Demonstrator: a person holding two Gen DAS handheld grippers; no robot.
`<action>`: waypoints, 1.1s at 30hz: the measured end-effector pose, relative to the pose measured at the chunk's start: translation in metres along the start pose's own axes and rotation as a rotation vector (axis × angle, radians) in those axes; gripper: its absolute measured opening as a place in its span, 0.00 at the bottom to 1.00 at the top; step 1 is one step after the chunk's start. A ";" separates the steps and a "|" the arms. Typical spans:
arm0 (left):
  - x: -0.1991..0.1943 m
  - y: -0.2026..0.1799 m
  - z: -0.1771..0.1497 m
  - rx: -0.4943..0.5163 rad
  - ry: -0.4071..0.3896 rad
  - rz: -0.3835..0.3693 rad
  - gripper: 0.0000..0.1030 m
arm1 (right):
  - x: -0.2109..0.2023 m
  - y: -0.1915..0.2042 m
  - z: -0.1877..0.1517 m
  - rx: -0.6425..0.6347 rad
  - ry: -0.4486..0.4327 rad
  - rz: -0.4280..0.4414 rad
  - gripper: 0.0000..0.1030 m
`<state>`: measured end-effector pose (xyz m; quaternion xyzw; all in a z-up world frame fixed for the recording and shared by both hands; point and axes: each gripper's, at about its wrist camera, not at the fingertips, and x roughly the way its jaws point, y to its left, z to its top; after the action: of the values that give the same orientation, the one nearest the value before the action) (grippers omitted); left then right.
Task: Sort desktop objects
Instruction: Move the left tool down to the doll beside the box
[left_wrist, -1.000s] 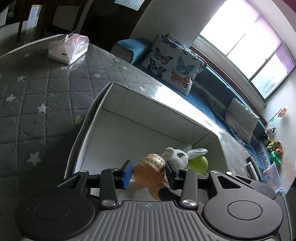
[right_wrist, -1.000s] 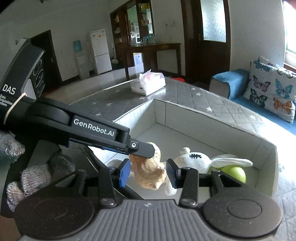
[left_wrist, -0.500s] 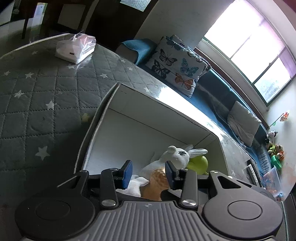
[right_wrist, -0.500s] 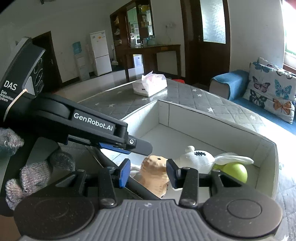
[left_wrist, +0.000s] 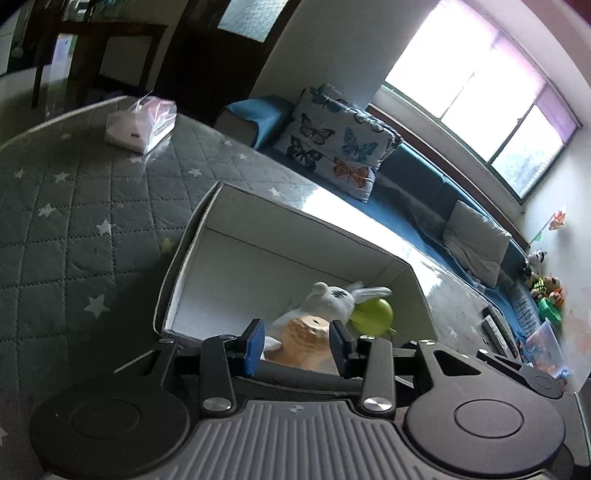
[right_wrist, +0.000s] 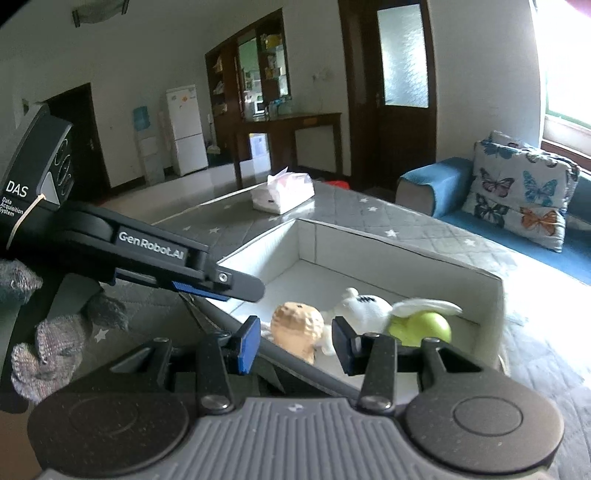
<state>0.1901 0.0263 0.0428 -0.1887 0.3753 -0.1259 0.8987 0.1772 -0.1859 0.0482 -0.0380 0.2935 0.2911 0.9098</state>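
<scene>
A white open box (left_wrist: 295, 221) stands on the grey star-quilted table. Inside lie a tan knitted toy (left_wrist: 304, 338), a white plush rabbit (left_wrist: 332, 295) and a green ball (left_wrist: 373, 310); they also show in the right wrist view, the tan toy (right_wrist: 297, 326), the rabbit (right_wrist: 365, 304) and the ball (right_wrist: 424, 326). My left gripper (left_wrist: 297, 349) is open and empty, above the box's near wall. My right gripper (right_wrist: 295, 345) is open and empty, beside it. The left gripper's body (right_wrist: 147, 254) shows at the left of the right wrist view.
A tissue pack (left_wrist: 142, 123) lies at the table's far end, also in the right wrist view (right_wrist: 282, 192). A blue sofa with butterfly cushions (left_wrist: 336, 144) runs along the window side. Several toys (left_wrist: 543, 288) sit at its far end.
The tan toy left my left gripper's open jaws and dropped into the box beside the rabbit. Both grippers have drawn back and up from the box.
</scene>
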 end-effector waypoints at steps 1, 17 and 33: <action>-0.003 -0.002 -0.003 0.007 -0.002 -0.005 0.40 | -0.007 0.000 -0.004 0.005 -0.003 -0.008 0.42; 0.003 -0.036 -0.055 0.065 0.089 -0.063 0.40 | -0.070 0.000 -0.081 0.095 -0.012 -0.173 0.52; 0.043 -0.062 -0.071 0.081 0.175 -0.065 0.40 | -0.063 0.000 -0.108 0.128 0.009 -0.196 0.67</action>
<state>0.1630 -0.0630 -0.0034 -0.1524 0.4409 -0.1860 0.8648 0.0804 -0.2443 -0.0056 -0.0095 0.3107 0.1813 0.9330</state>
